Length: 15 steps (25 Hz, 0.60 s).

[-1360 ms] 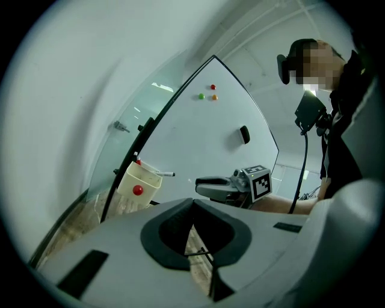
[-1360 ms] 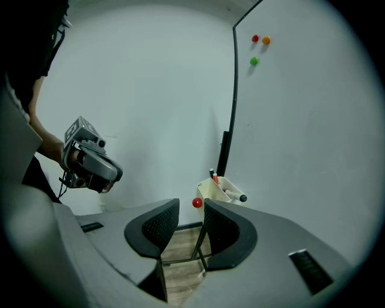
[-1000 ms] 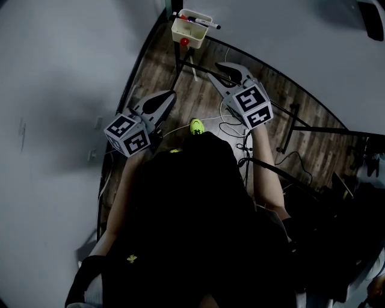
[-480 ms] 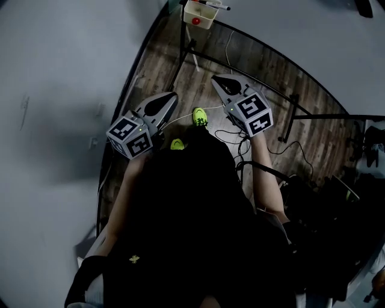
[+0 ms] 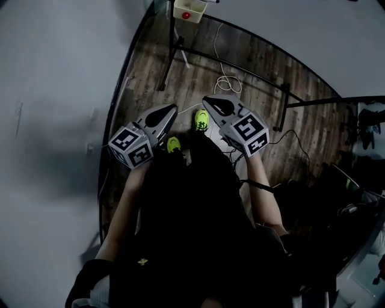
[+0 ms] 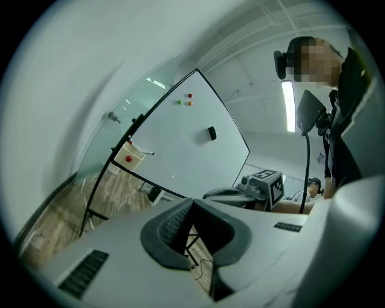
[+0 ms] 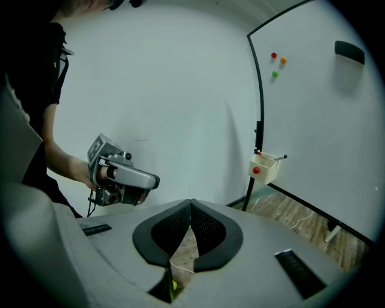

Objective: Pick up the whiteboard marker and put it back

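Observation:
The whiteboard marker [image 7: 277, 157] lies across the top of a cream tray [image 7: 263, 169] that hangs at the lower left corner of the whiteboard [image 7: 319, 120]; its tip sticks out to the right. The left gripper view shows the same marker [image 6: 147, 153] and tray [image 6: 127, 158] far off. My left gripper [image 5: 170, 109] and right gripper [image 5: 206, 100] hang side by side over the wooden floor, well short of the tray [image 5: 187, 12]. Both are shut, with nothing between their jaws [image 6: 192, 201] [image 7: 191, 203].
A black eraser [image 7: 349, 52] and three coloured magnets [image 7: 277, 63] sit on the board. The board's black stand legs [image 5: 168, 60] and loose cables [image 5: 225, 84] lie on the floor ahead. Yellow-green shoes [image 5: 201, 119] show below the grippers. A grey wall is to the left.
Both grippers have drawn back from the tray, which has slid to the top edge of the head view. The right gripper's jaws stood apart a second ago and are now closed.

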{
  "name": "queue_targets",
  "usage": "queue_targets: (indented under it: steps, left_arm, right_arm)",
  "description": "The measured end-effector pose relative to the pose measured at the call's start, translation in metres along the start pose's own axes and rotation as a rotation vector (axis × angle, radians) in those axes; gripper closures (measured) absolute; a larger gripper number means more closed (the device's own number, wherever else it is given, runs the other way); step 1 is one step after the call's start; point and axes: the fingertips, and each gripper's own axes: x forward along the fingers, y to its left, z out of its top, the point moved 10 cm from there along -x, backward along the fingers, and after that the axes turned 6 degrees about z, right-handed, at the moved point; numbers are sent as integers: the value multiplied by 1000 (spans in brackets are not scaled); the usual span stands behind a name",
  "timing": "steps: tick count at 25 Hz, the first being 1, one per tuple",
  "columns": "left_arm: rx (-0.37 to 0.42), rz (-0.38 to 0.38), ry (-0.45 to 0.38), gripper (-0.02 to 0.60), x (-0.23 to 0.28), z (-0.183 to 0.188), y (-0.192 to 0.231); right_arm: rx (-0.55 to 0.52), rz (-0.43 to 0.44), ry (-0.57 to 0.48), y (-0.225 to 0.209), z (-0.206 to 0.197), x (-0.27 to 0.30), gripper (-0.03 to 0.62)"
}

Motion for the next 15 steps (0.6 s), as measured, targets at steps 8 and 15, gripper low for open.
queue_targets:
  steps: [8, 15]
  left_arm:
    - [14, -31, 54, 561, 13, -15, -20]
    - [22, -15, 51, 561, 18, -9, -37]
  right_arm:
    - [88, 5, -61, 4, -16, -17, 589]
    - [36, 27, -107, 3, -1, -22, 589]
